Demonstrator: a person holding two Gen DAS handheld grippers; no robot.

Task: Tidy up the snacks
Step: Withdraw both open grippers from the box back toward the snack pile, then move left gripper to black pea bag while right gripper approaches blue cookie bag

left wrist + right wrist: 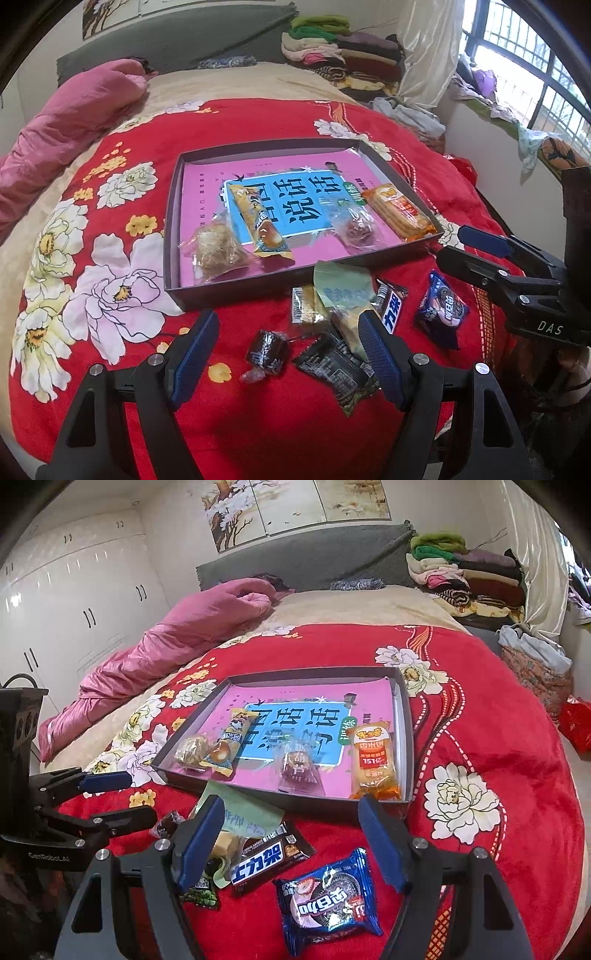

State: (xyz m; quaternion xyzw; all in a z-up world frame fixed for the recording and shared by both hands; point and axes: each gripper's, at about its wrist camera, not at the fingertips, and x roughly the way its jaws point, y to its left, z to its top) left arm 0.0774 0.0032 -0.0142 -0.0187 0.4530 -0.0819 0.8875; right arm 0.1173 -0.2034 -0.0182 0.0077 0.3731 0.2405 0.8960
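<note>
A shallow dark tray (pixel 171 229) (pixel 406 738) lies on the red flowered bedspread (pixel 258 424). It holds a clear-wrapped pastry (pixel 214 247), a long yellow bar (pixel 258 221), a clear-wrapped dark sweet (pixel 354 229) and an orange cracker pack (pixel 399 214). Loose snacks lie in front of it: a green packet (pixel 343 288), a Snickers bar (pixel 266 856), a blue Oreo pack (pixel 328 901), a dark round candy (pixel 267 352) and a black packet (pixel 334 369). My left gripper (pixel 288 354) hovers open over the candy and black packet. My right gripper (pixel 291 842) hovers open over the Snickers and Oreo.
A pink quilt (pixel 66 122) is bunched at the bed's left side. Folded clothes (pixel 332 55) are stacked by the grey headboard. A window (pixel 535 74) is on the right, white wardrobes (pixel 74 590) on the left. The bed's edge drops off at the right.
</note>
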